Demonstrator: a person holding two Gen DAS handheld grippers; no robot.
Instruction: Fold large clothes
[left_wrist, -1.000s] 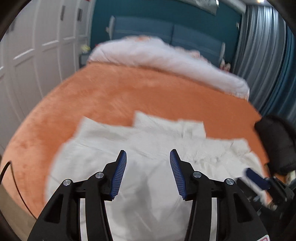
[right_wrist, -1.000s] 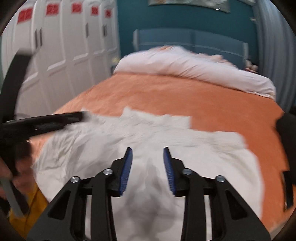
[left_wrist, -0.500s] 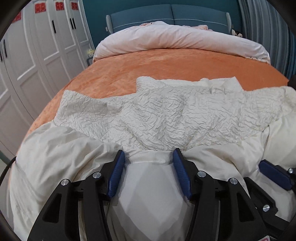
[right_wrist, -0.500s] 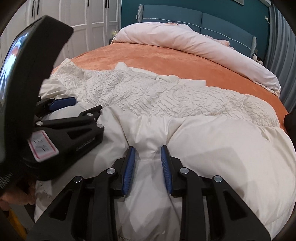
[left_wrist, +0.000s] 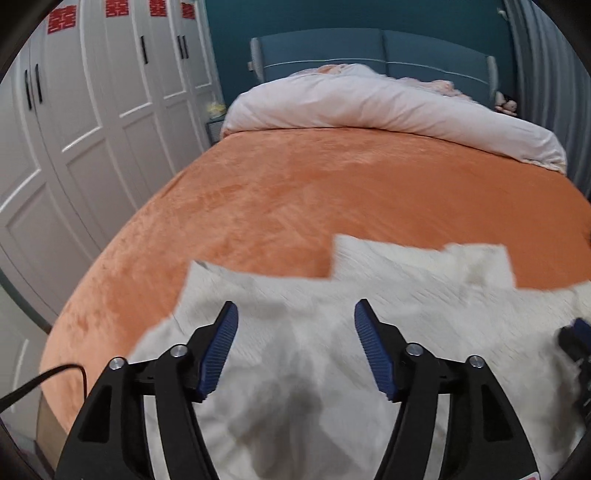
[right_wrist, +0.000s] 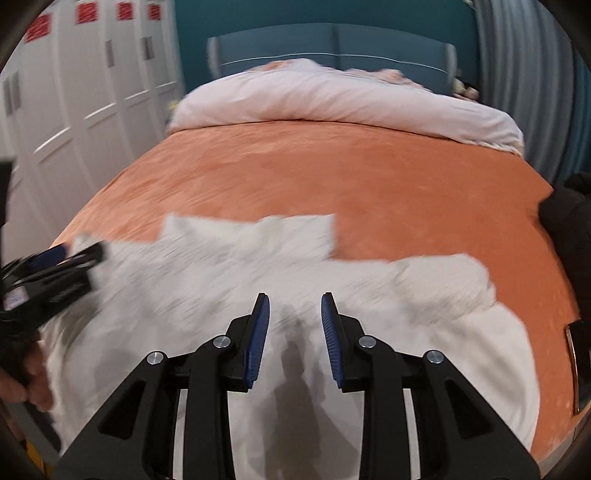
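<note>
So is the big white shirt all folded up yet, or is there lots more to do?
Not yet. Done: the white garment lies spread on the orange bedspread, with one part laid over near the collar. In hand: nothing. The left gripper has just been opening and holds no cloth, and the right gripper is open over the fabric too. Left: folding it into a small, neat pile.

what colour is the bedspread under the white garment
Orange. The bedspread shows best in the left wrist view, stretching beyond the garment.
</note>
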